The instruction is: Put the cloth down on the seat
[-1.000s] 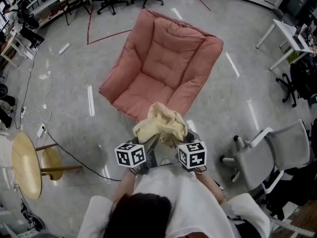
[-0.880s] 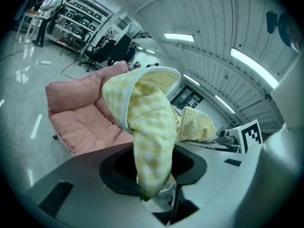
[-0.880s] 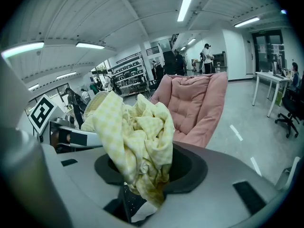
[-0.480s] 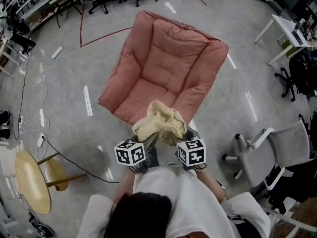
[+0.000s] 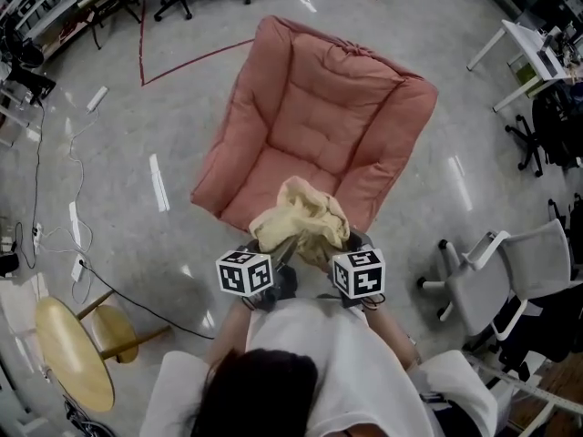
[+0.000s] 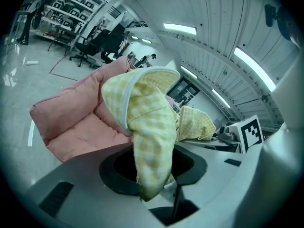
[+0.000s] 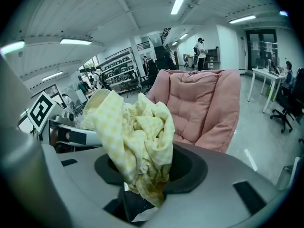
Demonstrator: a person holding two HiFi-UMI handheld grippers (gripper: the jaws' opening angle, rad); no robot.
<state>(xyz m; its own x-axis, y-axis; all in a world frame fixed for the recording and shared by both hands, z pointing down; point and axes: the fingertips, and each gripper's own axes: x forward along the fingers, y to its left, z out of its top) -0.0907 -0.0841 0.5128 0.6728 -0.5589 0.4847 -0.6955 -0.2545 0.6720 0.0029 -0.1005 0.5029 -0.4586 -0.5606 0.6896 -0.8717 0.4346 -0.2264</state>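
A crumpled pale-yellow checked fabric cloth point(image 5: 301, 217) is showing fine white-and-yellow gingham at six o'clock of the dusty-pink quilted padded seat point(image 5: 319, 126). The glossy grey concrete floor point(image 5: 118, 153) is carrying a dark red painted line point(image 5: 191, 65) at eleven o'clock.

seat point(image 5: 319, 116): pink, padded; cloth point(image 5: 301, 221): yellow checked, bunched, held up at its near edge

White shirt point(image 5: 346, 362); grey left gripper point(image 5: 282, 258) and right gripper point(image 5: 330, 260) carry 2 black-and-white marker cubes point(image 5: 244, 272).

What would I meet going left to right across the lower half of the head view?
Wooden stool → left gripper → right gripper → grey office chair. The yellow cloth spans both grippers, so I skip it.
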